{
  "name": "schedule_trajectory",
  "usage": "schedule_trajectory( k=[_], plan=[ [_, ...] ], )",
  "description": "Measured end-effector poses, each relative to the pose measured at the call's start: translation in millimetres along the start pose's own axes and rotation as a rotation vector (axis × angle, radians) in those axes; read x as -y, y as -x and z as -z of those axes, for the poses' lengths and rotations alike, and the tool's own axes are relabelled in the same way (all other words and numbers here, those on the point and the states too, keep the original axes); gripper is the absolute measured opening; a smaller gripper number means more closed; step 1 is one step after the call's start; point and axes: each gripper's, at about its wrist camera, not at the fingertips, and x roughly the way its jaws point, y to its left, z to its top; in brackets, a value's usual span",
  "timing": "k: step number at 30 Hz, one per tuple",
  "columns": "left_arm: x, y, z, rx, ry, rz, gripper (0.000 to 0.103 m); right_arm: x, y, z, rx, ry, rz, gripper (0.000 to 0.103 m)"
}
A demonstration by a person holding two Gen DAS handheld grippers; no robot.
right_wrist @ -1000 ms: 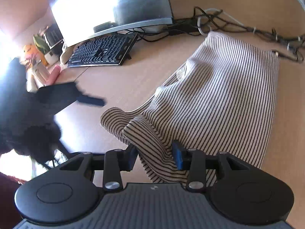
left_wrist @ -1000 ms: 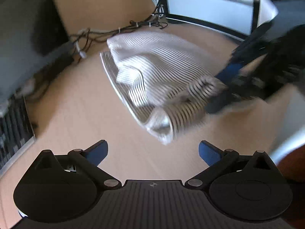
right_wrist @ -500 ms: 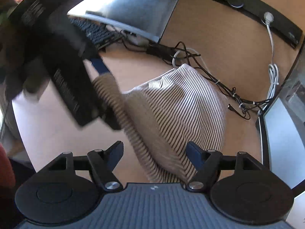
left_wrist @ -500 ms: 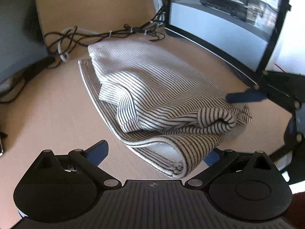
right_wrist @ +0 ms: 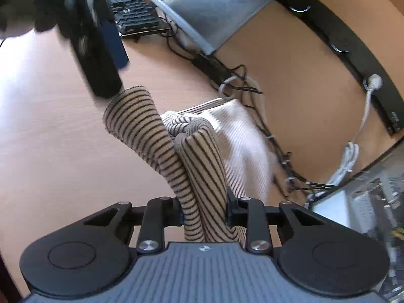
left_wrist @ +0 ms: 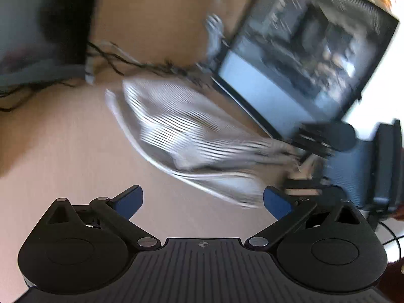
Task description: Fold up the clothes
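Folding a striped garment (right_wrist: 202, 166) on a light wooden desk (right_wrist: 50, 151).

The right gripper (right_wrist: 203, 208) clamps a bunched roll of the garment; the left gripper (left_wrist: 203, 199) hangs open above the desk. The right view alone shows a keyboard (right_wrist: 133, 15); the blurred left view shows a monitor (left_wrist: 298, 75). Cables (right_wrist: 252, 93) trail behind; no writing is legible.

A wooden desk (right_wrist: 50, 136) carries a black keyboard (right_wrist: 133, 12) at its far edge. Beside the keyboard stands a monitor (right_wrist: 217, 5); tangled cables (right_wrist: 242, 88) lie behind it along the desk's back.
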Motion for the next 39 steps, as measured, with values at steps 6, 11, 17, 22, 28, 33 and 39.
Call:
schedule_trajectory(
  k=[6, 11, 17, 22, 28, 33, 39],
  plan=[
    [0.7, -27.0, -22.6, 0.011, -0.062, -0.047, 0.103, -12.4, 58.2, -5.7, -0.037, 0.118, -0.123, 0.026],
    [23.2, -75.2, -9.8, -0.095, -0.249, -0.001, 0.103, -34.9, 109.7, -10.1, -0.040, 0.208, -0.203, 0.024],
    [30.3, -87.6, 17.8, -0.216, -0.397, 0.119, 0.099, -8.6, 160.6, -36.7, -0.024, 0.322, -0.196, 0.006],
    [26.6, -63.8, 48.5, -0.235, -0.420, 0.125, 0.099, 33.0, 141.2, -62.6, 0.004, 0.331, -0.122, 0.000],
    [7.5, -37.5, 43.3, -0.188, -0.225, 0.090, 0.100, 56.3, 111.3, -49.8, -0.050, 0.200, -0.173, 0.002],
    [27.9, -31.6, 34.6, -0.184, -0.222, 0.094, 0.103, 26.9, 123.1, 0.2, -0.113, 0.108, -0.218, 0.036],
    [49.9, -42.3, 26.9, -0.191, -0.194, 0.090, 0.103, -12.5, 108.5, 44.6, -0.187, -0.137, -0.272, 0.039]
  ],
)
